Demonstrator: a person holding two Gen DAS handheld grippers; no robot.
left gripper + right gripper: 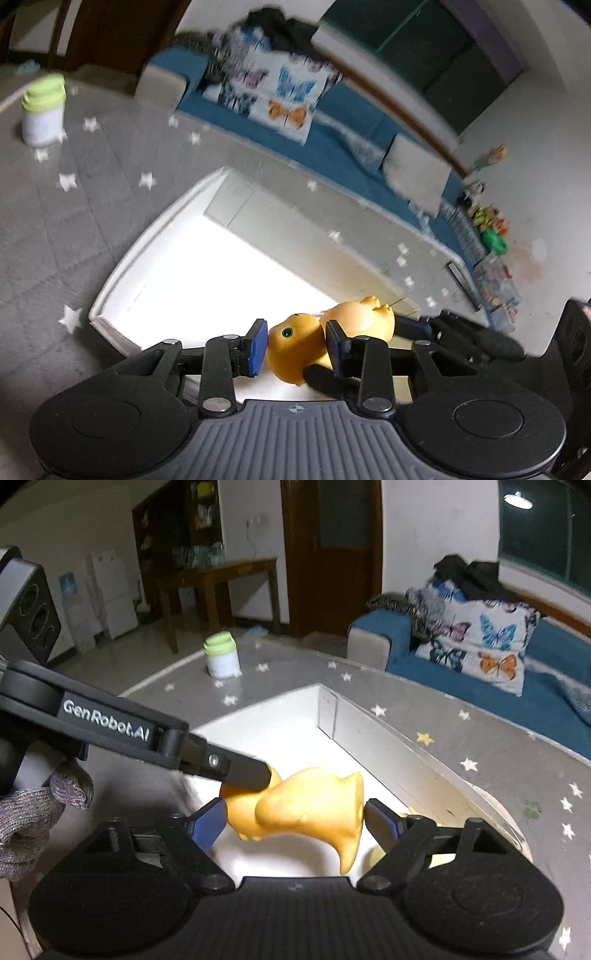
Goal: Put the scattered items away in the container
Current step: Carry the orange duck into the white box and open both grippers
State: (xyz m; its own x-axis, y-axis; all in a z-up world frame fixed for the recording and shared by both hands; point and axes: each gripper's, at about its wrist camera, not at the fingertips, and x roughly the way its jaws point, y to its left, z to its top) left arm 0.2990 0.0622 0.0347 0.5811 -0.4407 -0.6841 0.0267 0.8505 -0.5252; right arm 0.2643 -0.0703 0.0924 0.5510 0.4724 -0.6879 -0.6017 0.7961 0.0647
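The left tongs [295,347] clamp the yellow rubber duck toy [295,350] just above the white open-topped box [155,236] on the grey star-patterned worktop [74,206], the right tongs [295,821] standing apart around it, so this looks like the drop-in step, which calls for easing the grip inside the walls.

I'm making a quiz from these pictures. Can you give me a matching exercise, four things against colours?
Things:
1. toy
2. jar lid
3. box
4. sofa

Colours:
A. blue
B. white
C. orange-yellow
D. light green

Pairs: 1-C, 2-D, 3-B, 4-A
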